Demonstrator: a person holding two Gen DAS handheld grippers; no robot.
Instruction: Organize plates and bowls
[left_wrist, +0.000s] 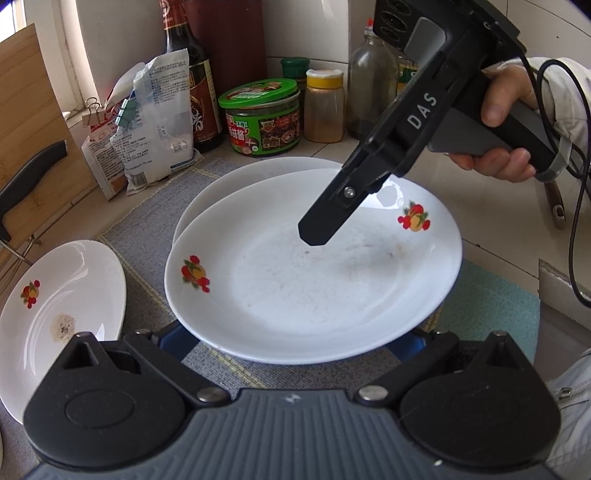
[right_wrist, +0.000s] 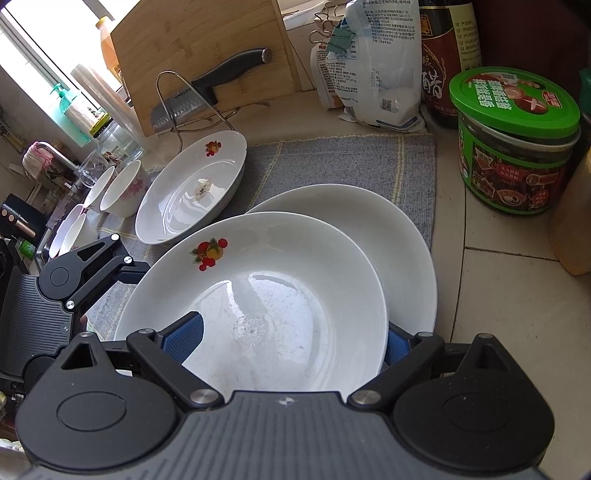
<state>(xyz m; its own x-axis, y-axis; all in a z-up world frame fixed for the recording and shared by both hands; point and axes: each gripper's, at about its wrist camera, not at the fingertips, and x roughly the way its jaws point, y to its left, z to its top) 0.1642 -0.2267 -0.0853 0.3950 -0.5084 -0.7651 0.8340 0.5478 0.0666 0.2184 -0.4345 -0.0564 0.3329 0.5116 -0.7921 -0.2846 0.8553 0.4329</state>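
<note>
- The top plate (left_wrist: 314, 266), white with fruit prints, lies on a plain plate (right_wrist: 402, 236) that peeks out behind it; both sit on a grey mat (right_wrist: 332, 162).
- The left gripper (left_wrist: 295, 341) has its jaws spread wide, one blue pad at each side of the top plate's near rim; whether they touch it I cannot tell.
- The right gripper (right_wrist: 291, 341) is open too, its blue pads flanking the near edge of the same plate.
- In the left view its fingers (left_wrist: 317, 229) hang above the plate's middle.
- A third plate (right_wrist: 192, 188), stained in the centre, lies apart to the left on the mat.
- Bowls (right_wrist: 122, 188) stand further left.
- A green-lidded jar (right_wrist: 517, 140) stands at the far right.
</note>
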